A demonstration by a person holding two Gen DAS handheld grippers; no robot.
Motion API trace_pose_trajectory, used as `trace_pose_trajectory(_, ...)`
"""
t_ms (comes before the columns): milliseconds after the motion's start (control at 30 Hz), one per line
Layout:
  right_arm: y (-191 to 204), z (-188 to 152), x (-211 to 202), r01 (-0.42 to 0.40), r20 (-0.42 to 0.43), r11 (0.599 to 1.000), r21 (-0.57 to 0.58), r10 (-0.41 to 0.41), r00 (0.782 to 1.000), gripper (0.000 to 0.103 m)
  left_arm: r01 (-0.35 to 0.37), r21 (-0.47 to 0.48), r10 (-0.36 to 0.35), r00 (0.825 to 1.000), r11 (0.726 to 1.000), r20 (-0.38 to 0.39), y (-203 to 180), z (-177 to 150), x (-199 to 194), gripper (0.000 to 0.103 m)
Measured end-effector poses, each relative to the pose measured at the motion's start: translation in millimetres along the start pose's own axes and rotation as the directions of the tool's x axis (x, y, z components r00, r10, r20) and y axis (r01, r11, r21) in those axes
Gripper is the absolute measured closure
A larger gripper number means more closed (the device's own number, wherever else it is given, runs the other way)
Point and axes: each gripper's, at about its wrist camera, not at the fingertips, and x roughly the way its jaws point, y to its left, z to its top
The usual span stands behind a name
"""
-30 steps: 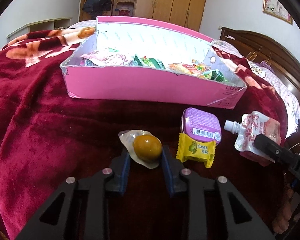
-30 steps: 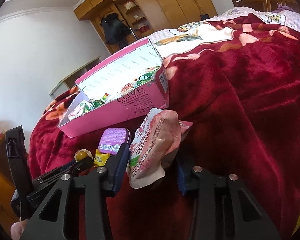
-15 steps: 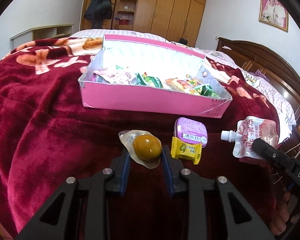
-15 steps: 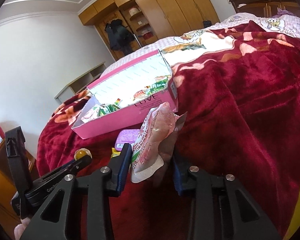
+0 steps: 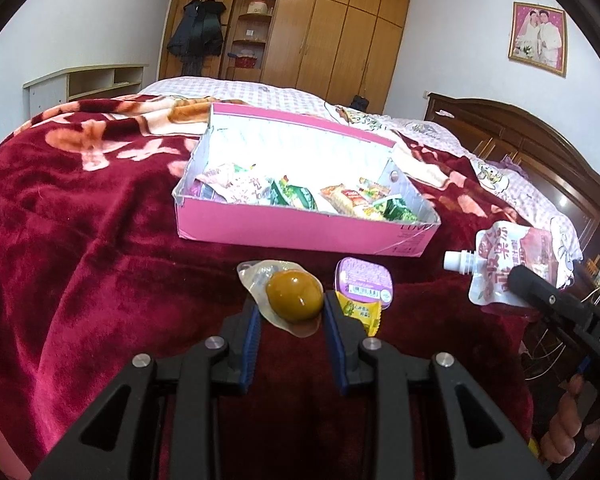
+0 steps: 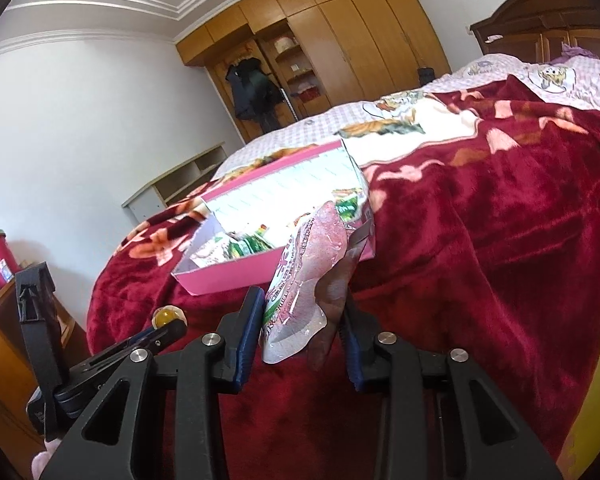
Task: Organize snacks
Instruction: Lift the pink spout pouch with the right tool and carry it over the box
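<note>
— What have your claws got?

— My left claw (image 5: 290, 312) is clenched on a brown egg in a clear wrapper (image 5: 295, 295), lifted off the bed. My right claw (image 6: 302, 320) has just been closing and now grasps a pink spouted pouch (image 6: 312, 272) by its bottom edge, with the pads pressed against both sides.

— And just beyond them?

— Past the egg, a purple tub (image 5: 365, 282) lies on the dark red plush blanket (image 5: 80, 248), with a yellow sachet (image 5: 360, 312) touching its near edge. Farther on sits the open pink box (image 5: 300, 232), already holding several snack packets (image 5: 296, 196).

— What's the bed like?

— The red blanket has a pale flower pattern, and a lilac checked sheet (image 5: 236, 90) shows behind it. A dark wooden headboard (image 5: 512, 136) stands at the right.

— The room?

— White walls, a tall wooden wardrobe (image 5: 332, 32) with a dark coat (image 5: 198, 28) hanging, a low white shelf (image 5: 84, 84), and a framed photo (image 5: 538, 34) on the wall.
</note>
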Motion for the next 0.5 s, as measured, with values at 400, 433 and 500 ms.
trace_pose_trajectory(400, 5.0, 26.8, 11.8, -0.021, 0.013, 0.999, -0.032, 0.021, 1.000, 0.066, -0.004, 0.035, 0.003, 0.999, 0.999, 0.033, -5.3, 31.0, 11.5, 0.072)
trace_pose_trajectory(433, 5.4, 31.0, 14.7, -0.024, 0.013, 0.999, -0.036, 0.024, 1.000, 0.066, -0.005, 0.036, 0.004, 0.999, 0.999, 0.035, -5.1, 34.2, 13.2, 0.072)
trace_pose_trajectory(500, 5.9, 36.2, 19.3, -0.027, 0.012, 0.999, -0.039, 0.028, 1.000, 0.066, -0.007, 0.038, 0.006, 0.999, 0.999, 0.035, -5.2, 40.8, 18.5, 0.072)
